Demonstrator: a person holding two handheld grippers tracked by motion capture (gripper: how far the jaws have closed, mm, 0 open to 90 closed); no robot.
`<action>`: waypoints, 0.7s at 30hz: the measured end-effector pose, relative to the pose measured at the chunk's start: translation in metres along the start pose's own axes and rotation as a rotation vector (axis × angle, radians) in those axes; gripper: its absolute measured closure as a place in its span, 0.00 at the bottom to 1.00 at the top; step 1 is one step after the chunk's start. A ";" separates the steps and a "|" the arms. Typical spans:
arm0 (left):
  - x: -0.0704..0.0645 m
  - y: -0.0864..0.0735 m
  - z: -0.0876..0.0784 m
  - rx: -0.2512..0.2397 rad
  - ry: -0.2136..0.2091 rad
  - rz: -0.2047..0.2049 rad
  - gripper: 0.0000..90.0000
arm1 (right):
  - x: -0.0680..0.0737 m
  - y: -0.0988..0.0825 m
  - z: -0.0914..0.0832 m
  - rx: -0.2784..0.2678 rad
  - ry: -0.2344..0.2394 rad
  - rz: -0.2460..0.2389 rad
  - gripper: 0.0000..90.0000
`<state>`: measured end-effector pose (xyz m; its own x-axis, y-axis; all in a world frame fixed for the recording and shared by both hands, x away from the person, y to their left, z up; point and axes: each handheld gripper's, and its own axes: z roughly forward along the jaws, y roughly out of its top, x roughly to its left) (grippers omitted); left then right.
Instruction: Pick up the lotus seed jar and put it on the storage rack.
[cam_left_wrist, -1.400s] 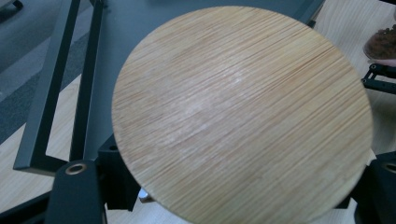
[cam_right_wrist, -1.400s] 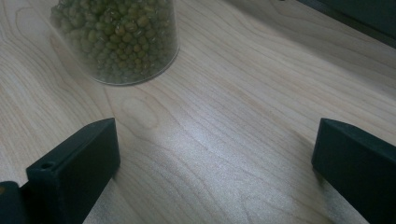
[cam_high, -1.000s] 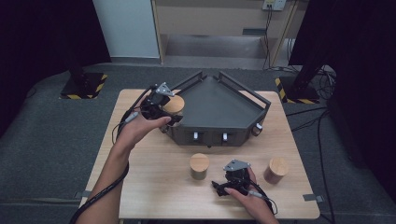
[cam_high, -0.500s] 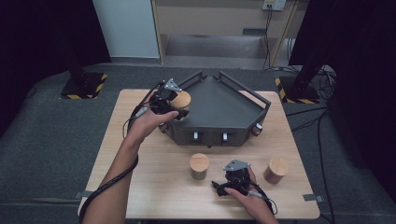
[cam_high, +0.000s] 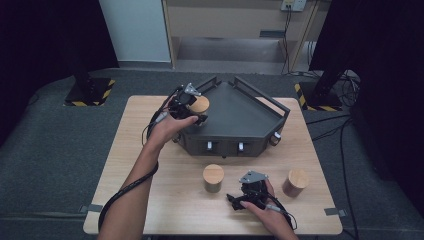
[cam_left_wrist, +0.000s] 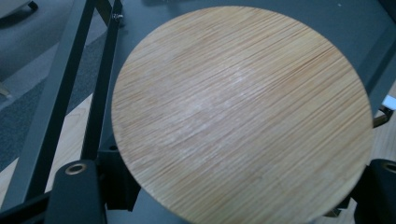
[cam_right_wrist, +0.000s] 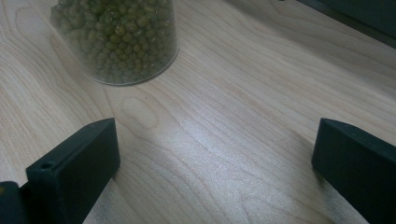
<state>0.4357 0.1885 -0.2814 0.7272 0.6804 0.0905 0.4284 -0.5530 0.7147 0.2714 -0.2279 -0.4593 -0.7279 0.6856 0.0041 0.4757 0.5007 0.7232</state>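
Left tongs (cam_high: 192, 107): held in the person's left hand (cam_high: 167, 127), up over the left rear corner of the dark grey angular metal tray (cam_high: 240, 112). Pinching a round jar with a pale bamboo lid (cam_high: 199, 105). In the left gripper view the lid (cam_left_wrist: 240, 116) sits large between the two black jaws, which stand tight on either side below it; jar body is hidden under the lid. The tray's rail bars run at upper left in that view, grey tray floor behind the lid. Whether the jar's base touches the tray floor I cannot tell.

Tray: sits at the rear middle of the light wooden bench (cam_high: 165, 200), front wall facing the person with small white-tagged fittings.

Middle of bench: second bamboo-lidded glass jar (cam_high: 213, 177) upright in front of the tray, just beside the right tongs on their left. In the right gripper view its lower part shows as clear glass packed with green beans (cam_right_wrist: 119, 39), standing on the wood ahead of the left jaw, apart from it.

Right tongs (cam_high: 247, 197): in the person's right hand (cam_high: 267, 212), low on the bench near the front edge. Jaws spread wide, bare wood between them, nothing gripped.

Far right: third bamboo-lidded jar with brownish contents (cam_high: 296, 182), upright, near the right tongs and clear of them.
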 end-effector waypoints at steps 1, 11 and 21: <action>0.000 0.000 0.000 0.000 0.000 0.000 0.27 | 0.000 0.000 0.000 0.000 0.000 0.000 0.01; 0.002 0.001 0.015 0.023 -0.017 0.003 0.27 | 0.000 0.000 0.000 -0.001 0.001 0.001 0.01; 0.007 -0.001 0.019 0.024 -0.028 -0.012 0.27 | 0.000 0.000 0.000 -0.001 0.001 -0.001 0.01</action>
<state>0.4507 0.1843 -0.2948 0.7364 0.6737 0.0628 0.4493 -0.5563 0.6990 0.2714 -0.2281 -0.4595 -0.7288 0.6847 0.0035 0.4742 0.5011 0.7239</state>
